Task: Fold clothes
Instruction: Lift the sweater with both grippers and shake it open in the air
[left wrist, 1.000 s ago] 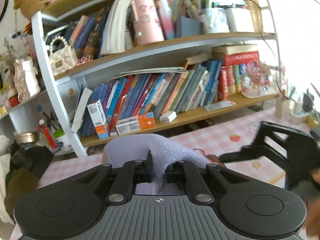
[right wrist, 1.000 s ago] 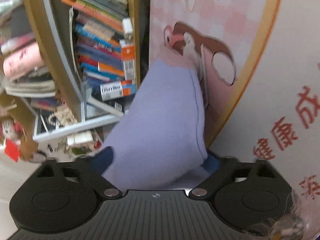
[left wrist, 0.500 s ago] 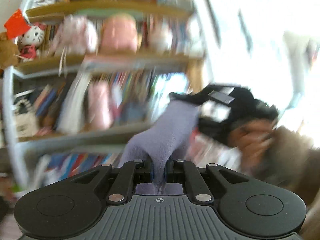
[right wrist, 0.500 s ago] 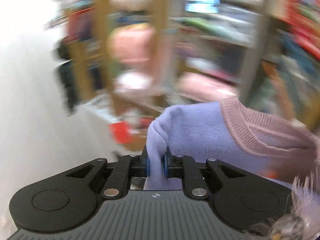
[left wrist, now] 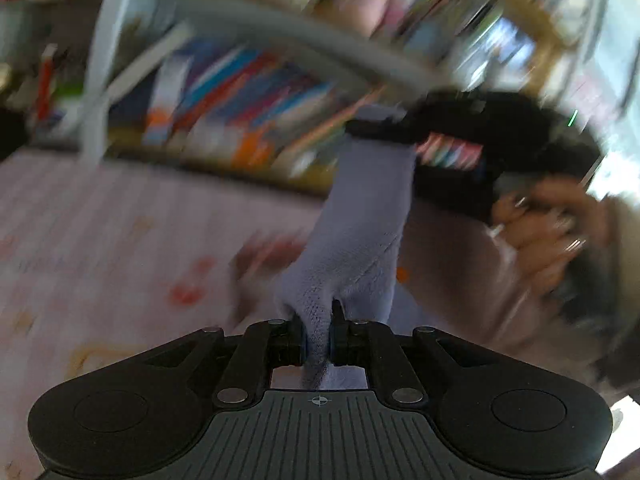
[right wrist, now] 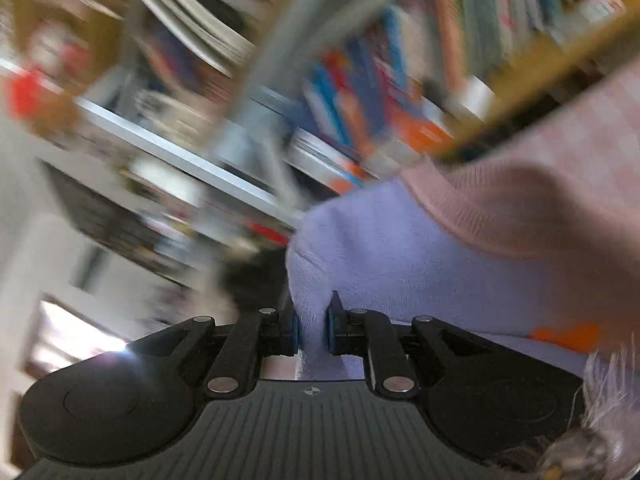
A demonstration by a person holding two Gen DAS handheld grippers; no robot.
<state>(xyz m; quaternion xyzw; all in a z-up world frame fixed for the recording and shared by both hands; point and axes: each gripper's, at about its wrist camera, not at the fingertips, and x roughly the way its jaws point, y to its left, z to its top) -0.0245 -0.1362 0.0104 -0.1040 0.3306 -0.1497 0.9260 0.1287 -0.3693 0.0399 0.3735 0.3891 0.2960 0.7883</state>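
A lilac knitted garment [left wrist: 360, 232] with a dusty-pink ribbed band [right wrist: 500, 224] is stretched in the air between both grippers. My left gripper [left wrist: 318, 330] is shut on one bunched edge of it. In the left wrist view the cloth runs up to the right gripper [left wrist: 380, 128], held by a person's hand [left wrist: 548, 224]. In the right wrist view my right gripper [right wrist: 311, 328] is shut on another lilac edge [right wrist: 380, 256], which spreads off to the right. Both views are blurred by motion.
A bookshelf [left wrist: 240, 92] packed with colourful books fills the background behind a pink checked table top [left wrist: 100, 232]. The shelf's white frame [right wrist: 180, 156] and books [right wrist: 360, 92] cross the right wrist view at a slant.
The right gripper closed on the lilac cloth and rose with it. Both hands swung and rolled, and the left view tipped down toward the pink table.
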